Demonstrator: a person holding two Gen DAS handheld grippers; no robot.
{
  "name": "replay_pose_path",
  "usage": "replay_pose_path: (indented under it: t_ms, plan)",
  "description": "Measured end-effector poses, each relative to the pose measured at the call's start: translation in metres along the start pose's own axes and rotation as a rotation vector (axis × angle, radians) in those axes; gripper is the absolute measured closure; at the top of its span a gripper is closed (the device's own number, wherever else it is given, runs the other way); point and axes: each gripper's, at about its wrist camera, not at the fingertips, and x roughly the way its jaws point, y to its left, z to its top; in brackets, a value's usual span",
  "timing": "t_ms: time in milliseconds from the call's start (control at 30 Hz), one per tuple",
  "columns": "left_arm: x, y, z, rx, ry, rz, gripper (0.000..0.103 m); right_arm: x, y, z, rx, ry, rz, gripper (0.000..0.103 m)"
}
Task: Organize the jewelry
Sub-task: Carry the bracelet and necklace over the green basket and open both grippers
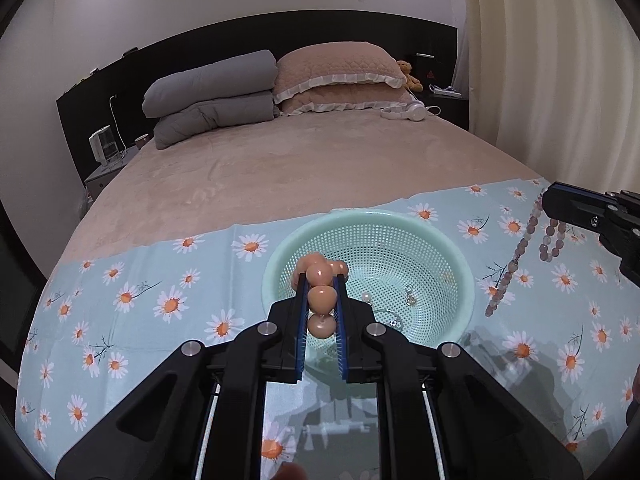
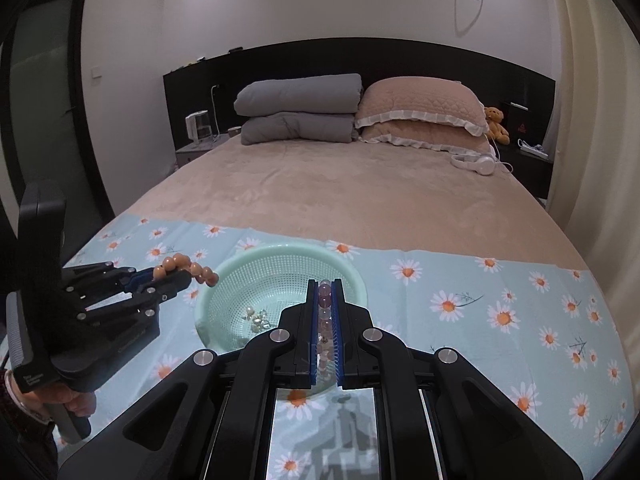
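Note:
A mint green perforated basket (image 1: 448, 248) (image 2: 224, 284) stands on the daisy-print cloth. Small pearl and silver jewelry pieces (image 1: 408, 300) (image 2: 256, 318) lie in its bottom. My left gripper (image 1: 320, 280) (image 2: 182, 274) is shut on an orange bead bracelet (image 1: 319, 272) (image 2: 188, 266), held over the basket's left rim. My right gripper (image 2: 325, 284) (image 1: 548, 196) is shut on a purple-pink bead necklace (image 2: 324, 292). In the left wrist view the necklace (image 1: 516, 256) hangs down just right of the basket.
The light blue daisy cloth (image 1: 140, 300) (image 2: 480, 304) covers the foot of a beige bed (image 2: 340, 192). Grey quilts (image 2: 296, 108), pink pillows (image 2: 420, 116), white headphones (image 2: 476, 162) and a teddy bear (image 2: 496, 124) lie at the far end.

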Motion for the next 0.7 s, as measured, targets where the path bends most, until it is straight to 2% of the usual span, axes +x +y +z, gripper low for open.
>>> replay_pose_path:
  t_ms: [133,267,367,533,700]
  plan:
    - [0.022,-0.002,0.001,-0.012,0.011,-0.006,0.091,0.014,0.001,0.011,-0.003,-0.020,0.006,0.097]
    - [0.043,-0.004,-0.005,-0.017,0.041,-0.007,0.091,0.025,0.003,0.018,0.009,-0.019,0.052,0.097]
    - [0.054,-0.009,-0.013,0.014,0.046,0.010,0.091,0.042,0.006,0.007,-0.006,0.014,0.040,0.097]
    - [0.071,-0.007,-0.022,-0.007,0.088,-0.002,0.091,0.072,0.004,-0.018,0.016,0.089,0.052,0.097]
    - [0.074,-0.007,-0.023,-0.008,0.085,-0.001,0.091,0.081,0.001,-0.026,0.045,0.129,0.072,0.095]
